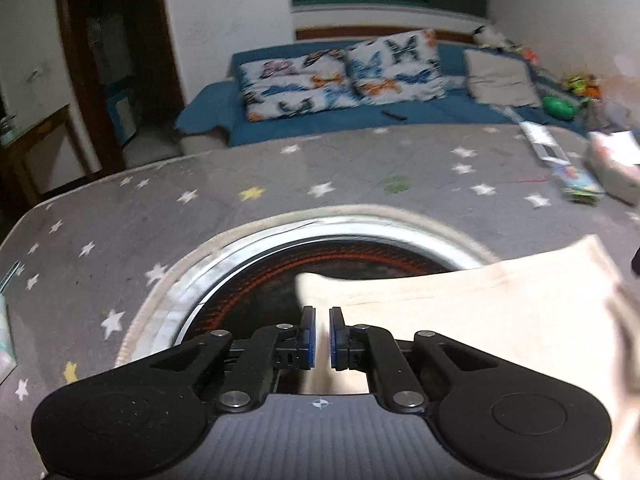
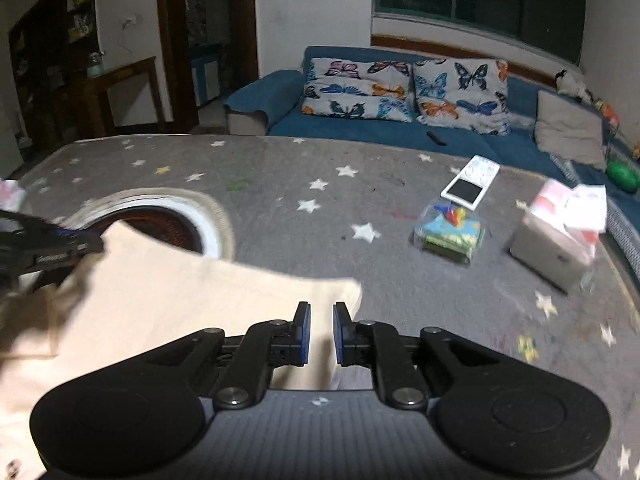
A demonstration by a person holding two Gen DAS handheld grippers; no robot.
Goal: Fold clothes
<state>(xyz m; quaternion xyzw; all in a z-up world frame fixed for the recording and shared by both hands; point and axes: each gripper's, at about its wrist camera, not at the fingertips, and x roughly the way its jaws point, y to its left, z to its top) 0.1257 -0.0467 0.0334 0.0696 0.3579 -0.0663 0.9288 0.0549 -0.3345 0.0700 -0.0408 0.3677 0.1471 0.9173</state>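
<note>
We hold 2 claws over a grey, star-printed cloth-covered table (image 2: pixel 280 184), and between them stretches the task's thing, a pale cream fabric garment (image 2: pixel 168 292). The left claw (image 1: pixel 322 336) has its blue pads drawn close with only a narrow slit between them, and cream fabric runs into and under that slit, so we judge it clenched on the garment's left end, though blur keeps us from being sure how firmly. The right claw (image 2: pixel 320 334) shows a slightly wider gap with cream fabric lying in it at the garment's right corner; we take it as gripping that corner too. From the right claw the garment spreads away to the left and forward, its far edge crossing a round metal-rimmed opening with a dark red-ringed inside (image 2: pixel 168 224) set in the table. At least 1 layer appears doubled over near the left side, but motion blur hides whether that is a finished fold or slack. How many folds stand, we cannot tell: the cloth is not yet a compact, squared bundle, so folding work remains. Well off to the right of the right claw sit a clear bag of colourful items (image 2: pixel 450 232) and a white tissue box (image 2: pixel 560 236), clear of the garment.
</note>
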